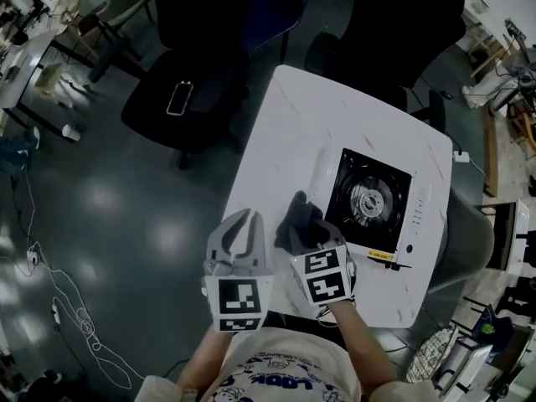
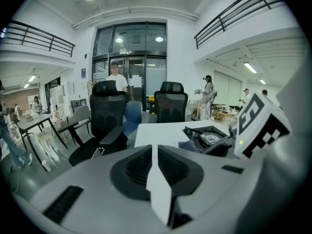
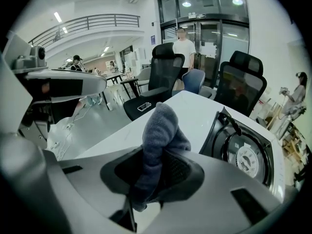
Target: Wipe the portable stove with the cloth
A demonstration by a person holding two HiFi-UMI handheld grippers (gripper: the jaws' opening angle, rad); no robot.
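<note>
Cloth [image 1: 295, 221] in right gripper [image 1: 311, 234], beside stove [image 1: 373, 199] edge

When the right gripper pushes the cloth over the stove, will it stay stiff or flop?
Probably floppy: the cloth bunches in soft folds where the right gripper pinches it. Its fuzzy surface likely drags on the stove rather than slipping, so it may crumple when pushed.

An open office-lab hall: black swivel chairs [image 2: 108, 113], side desks [image 2: 35, 122], tall glass entrance doors [image 2: 130, 62], railed mezzanine galleries [image 2: 39, 38] overhead, cables [image 1: 84, 318] trailing across the glossy floor [image 1: 126, 216].
</note>
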